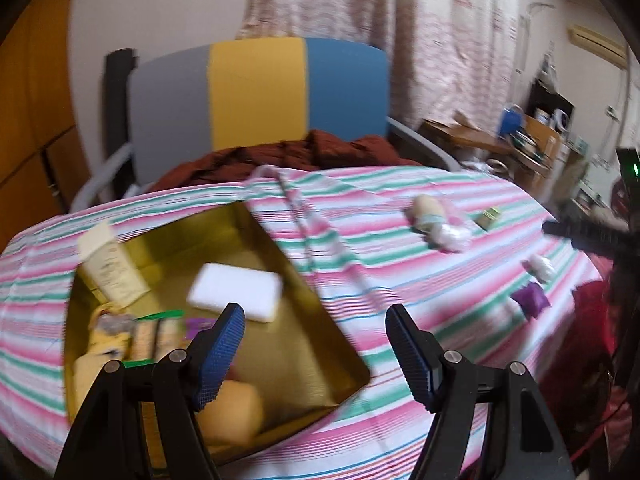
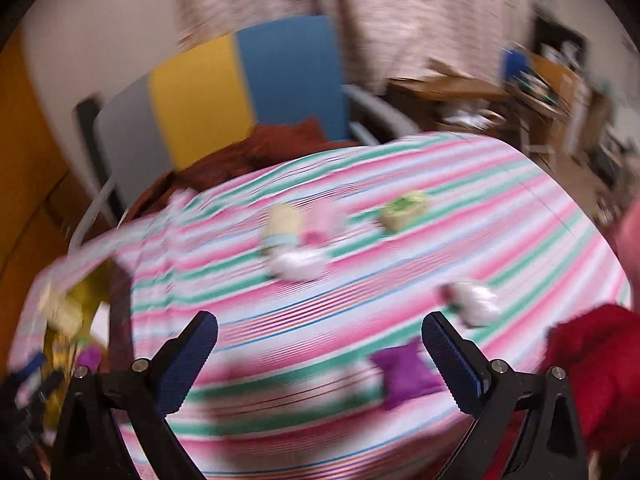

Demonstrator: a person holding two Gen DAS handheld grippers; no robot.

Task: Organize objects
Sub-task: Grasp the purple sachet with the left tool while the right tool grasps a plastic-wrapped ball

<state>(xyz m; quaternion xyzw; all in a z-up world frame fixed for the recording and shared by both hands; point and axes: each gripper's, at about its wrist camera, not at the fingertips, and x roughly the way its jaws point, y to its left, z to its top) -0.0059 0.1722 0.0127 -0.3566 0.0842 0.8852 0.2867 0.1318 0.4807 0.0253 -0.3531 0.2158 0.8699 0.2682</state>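
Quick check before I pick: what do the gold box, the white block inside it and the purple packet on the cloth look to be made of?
Gold box: probably metal tin, its satin gold walls showing a soft sheen. White block: likely foam sponge, matte, with rounded corners; blur leaves it open. Purple packet: looks like a soft plastic or foil sachet, slightly puffed; too blurred to be sure.

Gold tin [image 1: 320,380] of toiletries (white bar [image 1: 236,292] flat inside), purple sachet [image 2: 404,372] loose on striped cloth [image 2: 360,300]

The near half of the gold tin [image 1: 316,280] is crowded with small items, but bare floor shows behind the white block [image 1: 236,297]. Between tin and scattered packets [image 1: 434,220], the striped desk [image 1: 400,280] lies open, crossed only by a thin tube [image 1: 304,220].
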